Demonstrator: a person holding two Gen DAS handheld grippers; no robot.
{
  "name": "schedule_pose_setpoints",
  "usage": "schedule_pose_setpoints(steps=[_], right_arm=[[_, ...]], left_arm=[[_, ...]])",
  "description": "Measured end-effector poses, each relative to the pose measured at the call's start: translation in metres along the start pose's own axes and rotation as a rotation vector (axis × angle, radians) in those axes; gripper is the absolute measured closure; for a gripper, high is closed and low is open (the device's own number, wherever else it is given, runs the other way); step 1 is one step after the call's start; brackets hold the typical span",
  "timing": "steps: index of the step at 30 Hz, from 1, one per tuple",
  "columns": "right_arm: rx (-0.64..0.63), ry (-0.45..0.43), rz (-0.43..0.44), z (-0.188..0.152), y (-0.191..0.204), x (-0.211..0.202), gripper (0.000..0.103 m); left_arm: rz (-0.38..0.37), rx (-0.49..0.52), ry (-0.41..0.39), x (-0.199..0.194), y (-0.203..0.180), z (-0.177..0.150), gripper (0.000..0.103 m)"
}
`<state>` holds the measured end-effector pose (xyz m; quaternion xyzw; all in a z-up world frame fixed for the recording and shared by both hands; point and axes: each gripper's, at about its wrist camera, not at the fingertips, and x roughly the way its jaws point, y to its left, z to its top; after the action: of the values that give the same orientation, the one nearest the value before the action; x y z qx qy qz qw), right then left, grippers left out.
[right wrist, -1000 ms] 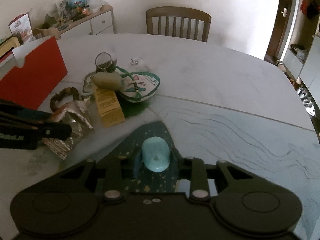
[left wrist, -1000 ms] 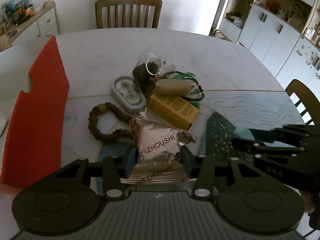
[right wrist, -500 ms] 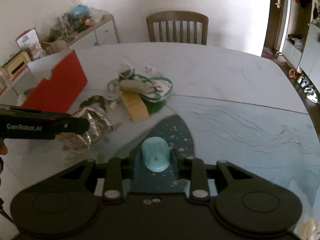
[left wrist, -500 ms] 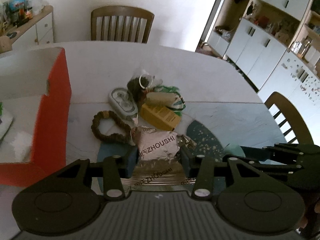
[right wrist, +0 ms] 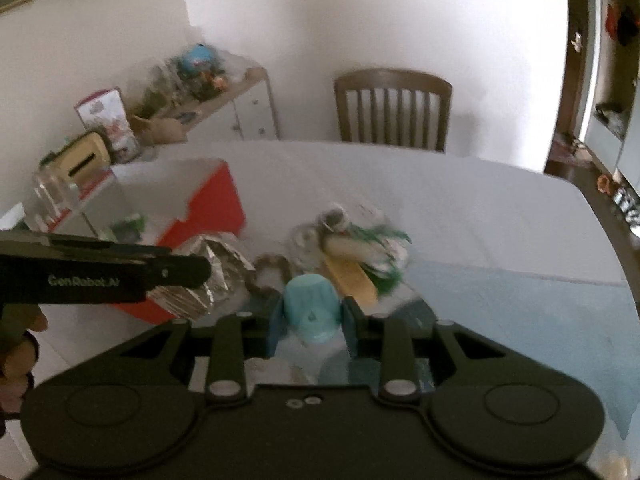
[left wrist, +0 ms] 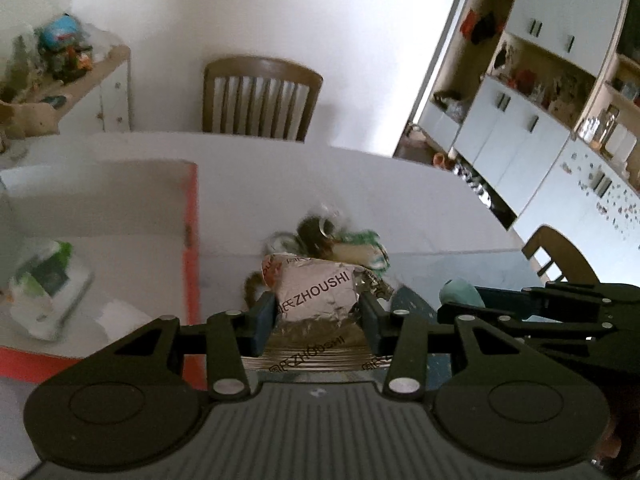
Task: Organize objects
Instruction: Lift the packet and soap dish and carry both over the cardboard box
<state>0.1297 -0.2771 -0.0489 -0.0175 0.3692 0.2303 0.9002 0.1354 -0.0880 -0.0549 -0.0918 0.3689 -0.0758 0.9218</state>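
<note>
pile [left wrist: 336, 240]: blurred | foil packet [left wrist: 316, 292]: bottom hidden behind jaws

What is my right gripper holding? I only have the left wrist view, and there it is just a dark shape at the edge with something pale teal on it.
Observer: In the right wrist view, the right gripper is shut on a small light blue cup, held mouth toward the camera.
Operator: Anything on the far side of the red box that I can't see?
Observer: Yes, a clear container stands against the red box on the side away from the pile.
Operator: What is on the sideboard near it?
Observer: A cream-coloured box with a slot and a red-and-white carton.
</note>
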Motion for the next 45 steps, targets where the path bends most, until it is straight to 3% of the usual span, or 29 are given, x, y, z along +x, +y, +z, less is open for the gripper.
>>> schedule_pose_setpoints(steps=[21,30,45], right_arm=[[-0.135,-0.056,0.073,0.057,0.128,0.039,0.073],[-0.149,0.0,0.074,0.066,0.162,0.082,0.073],[-0.218,0.133,0.034,0.068,0.202,0.158,0.074]], left_arm=[[0.135,-0.055,-0.108,-0.059,0.135,0.039,0.059],[0.15,-0.069,-0.071,-0.035,0.181,0.053,0.059],[0.147,-0.022,0.03,0.037,0.197,0.072,0.058]])
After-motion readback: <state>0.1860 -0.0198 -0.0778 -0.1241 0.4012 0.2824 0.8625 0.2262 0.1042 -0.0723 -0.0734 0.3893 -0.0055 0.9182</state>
